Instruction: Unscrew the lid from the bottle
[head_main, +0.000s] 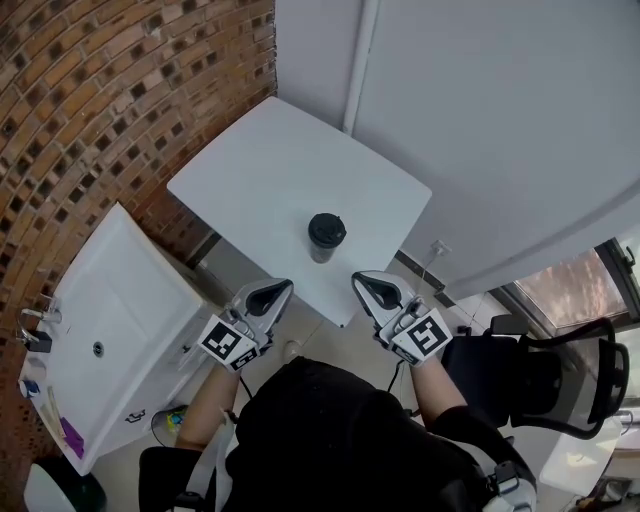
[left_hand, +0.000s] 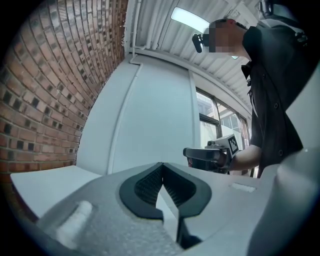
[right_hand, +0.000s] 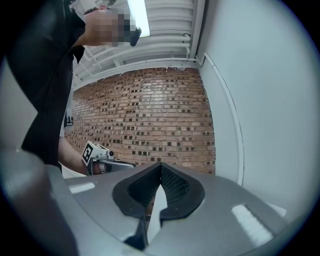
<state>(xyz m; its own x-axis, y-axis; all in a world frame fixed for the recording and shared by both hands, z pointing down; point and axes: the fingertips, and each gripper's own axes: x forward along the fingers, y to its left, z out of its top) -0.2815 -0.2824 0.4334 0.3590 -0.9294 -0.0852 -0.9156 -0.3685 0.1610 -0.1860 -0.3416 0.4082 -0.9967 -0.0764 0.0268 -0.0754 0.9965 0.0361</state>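
Bottle: we saw the dark bottle (head_main: 325, 243) upright on the white table (head_main: 270, 180), near its front edge, with the black lid (head_main: 326, 228) on.
Left gripper: our left gripper (head_main: 279, 289) was clenched on nothing, short of the bottle.
Right gripper: our right gripper (head_main: 362, 281) was likewise pinched together and empty.
Progress: we judged the unscrewing not yet begun.
Risk: pushing in with the jaws together could have tipped the bottle off that edge.
Risk: a weak hold on the body might have let the bottle spin with its lid.
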